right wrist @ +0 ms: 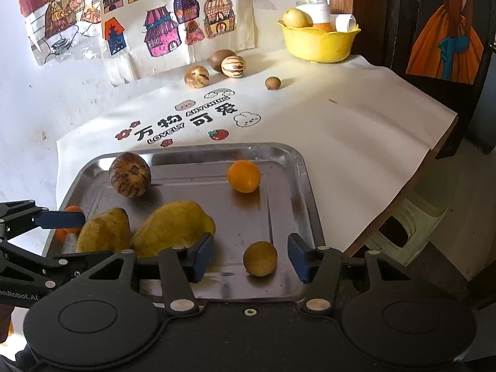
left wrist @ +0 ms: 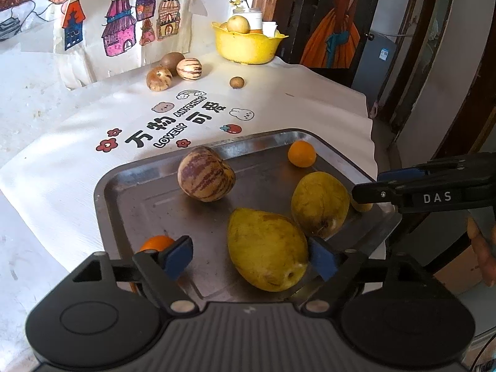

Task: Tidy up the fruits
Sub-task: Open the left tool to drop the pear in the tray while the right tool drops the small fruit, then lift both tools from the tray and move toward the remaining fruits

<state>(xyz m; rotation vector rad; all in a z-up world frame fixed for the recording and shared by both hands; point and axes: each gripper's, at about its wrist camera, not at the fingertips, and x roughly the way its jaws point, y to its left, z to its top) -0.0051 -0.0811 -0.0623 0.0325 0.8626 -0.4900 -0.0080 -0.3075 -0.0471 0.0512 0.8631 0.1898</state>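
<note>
A metal tray (left wrist: 130, 204) (right wrist: 291, 186) holds two yellow mangoes (left wrist: 266, 251) (left wrist: 319, 204), a striped pepino melon (left wrist: 206, 173) (right wrist: 130, 175), two oranges (left wrist: 301, 154) (left wrist: 155, 243) and a small brown-yellow fruit (right wrist: 259, 258). My left gripper (left wrist: 248, 259) is open; the near mango lies between its blue pads, touching the right one. My right gripper (right wrist: 251, 257) is open around the small fruit, with gaps on both sides. In the left wrist view the right gripper (left wrist: 369, 190) reaches in from the right.
A yellow bowl (left wrist: 248, 46) (right wrist: 319, 43) with fruit stands at the back. Three striped and brown fruits (left wrist: 175, 69) (right wrist: 217, 66) and a small round one (left wrist: 237, 82) (right wrist: 272, 82) lie on the white cloth. The table edge drops off at right (right wrist: 427, 155).
</note>
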